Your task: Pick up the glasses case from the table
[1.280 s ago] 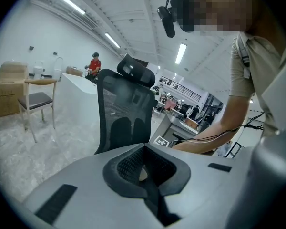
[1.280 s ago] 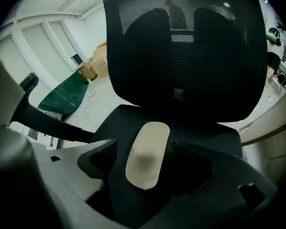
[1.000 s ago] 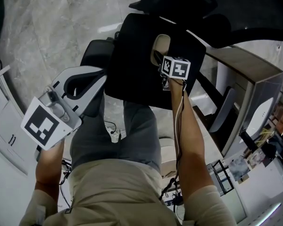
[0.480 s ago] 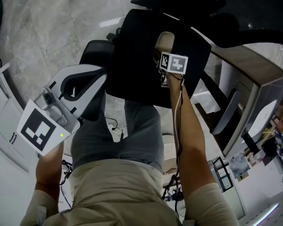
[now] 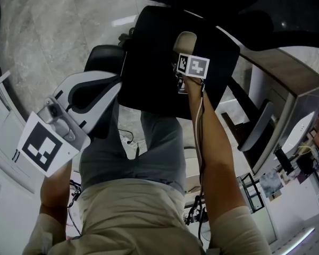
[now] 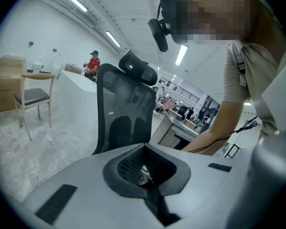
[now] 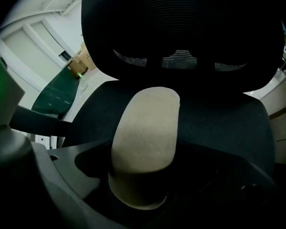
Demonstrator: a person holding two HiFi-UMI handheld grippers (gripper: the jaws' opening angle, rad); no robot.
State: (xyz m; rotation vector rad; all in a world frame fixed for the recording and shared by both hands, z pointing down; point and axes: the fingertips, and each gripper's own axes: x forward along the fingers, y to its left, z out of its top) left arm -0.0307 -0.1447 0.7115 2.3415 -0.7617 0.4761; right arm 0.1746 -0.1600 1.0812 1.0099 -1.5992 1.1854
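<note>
A beige glasses case (image 5: 186, 40) lies on the black seat (image 5: 149, 62) of an office chair, not on a table. My right gripper (image 5: 183, 61) points steeply down over the case's near end. In the right gripper view the case (image 7: 145, 128) runs away from me between the jaws of that gripper (image 7: 145, 187), which are opening and not pressing on it. My left gripper (image 5: 112, 85) hangs at the left beside the seat. Its grey jaws (image 6: 148, 175) meet with nothing between them.
The chair's mesh backrest (image 7: 181, 32) rises behind the case. A wooden desk (image 5: 287, 73) stands at the right and white furniture (image 5: 0, 137) at the left. The left gripper view shows a wooden chair (image 6: 33, 97) and a distant person in red (image 6: 92, 61).
My right gripper has sunk closer to the beige case, sliding slightly up and left in the head view. The left gripper has hardly moved.
</note>
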